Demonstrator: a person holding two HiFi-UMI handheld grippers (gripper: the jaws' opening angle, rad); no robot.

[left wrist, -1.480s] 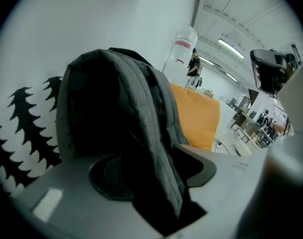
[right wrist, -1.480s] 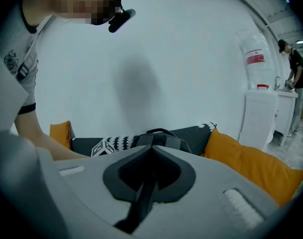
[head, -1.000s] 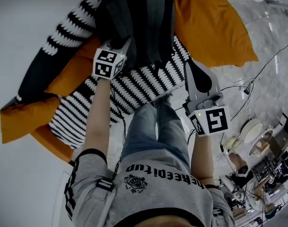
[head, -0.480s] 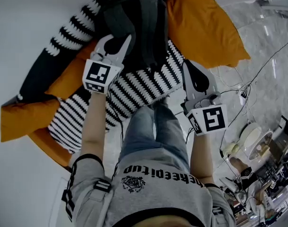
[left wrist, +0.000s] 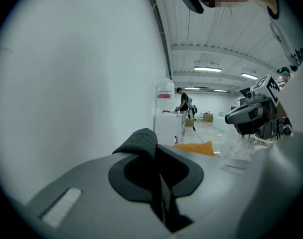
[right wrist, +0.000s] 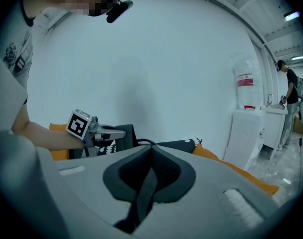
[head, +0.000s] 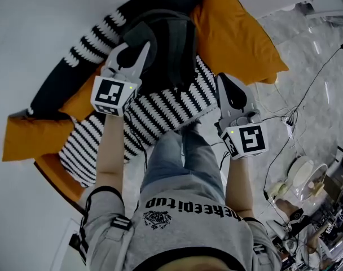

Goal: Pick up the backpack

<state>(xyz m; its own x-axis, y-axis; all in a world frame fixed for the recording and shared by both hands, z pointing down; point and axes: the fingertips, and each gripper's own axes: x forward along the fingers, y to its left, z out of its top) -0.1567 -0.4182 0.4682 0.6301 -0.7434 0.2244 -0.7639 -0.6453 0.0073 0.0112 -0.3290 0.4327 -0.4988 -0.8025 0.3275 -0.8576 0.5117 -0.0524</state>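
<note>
Dark grey fabric backpack (head: pixel 170 44) sits at the far edge of the black-and-white striped blanket (head: pixel 160 109), beside the orange cushion (head: pixel 233 33). Your left gripper (head: pixel 143 48) is clamped on its padded strap (left wrist: pixel 139 142), likely so the bag hangs from it. Your right gripper (head: pixel 223 81), jaws together and empty, hovers near the blanket's right edge, free to steady it.

Orange bed (head: pixel 239 33); striped blanket (head: pixel 166 107) lies across it

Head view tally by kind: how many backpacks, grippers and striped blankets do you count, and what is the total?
Backpack: 1
Grippers: 2, the left gripper and the right gripper
Striped blanket: 1
Total: 4
</note>
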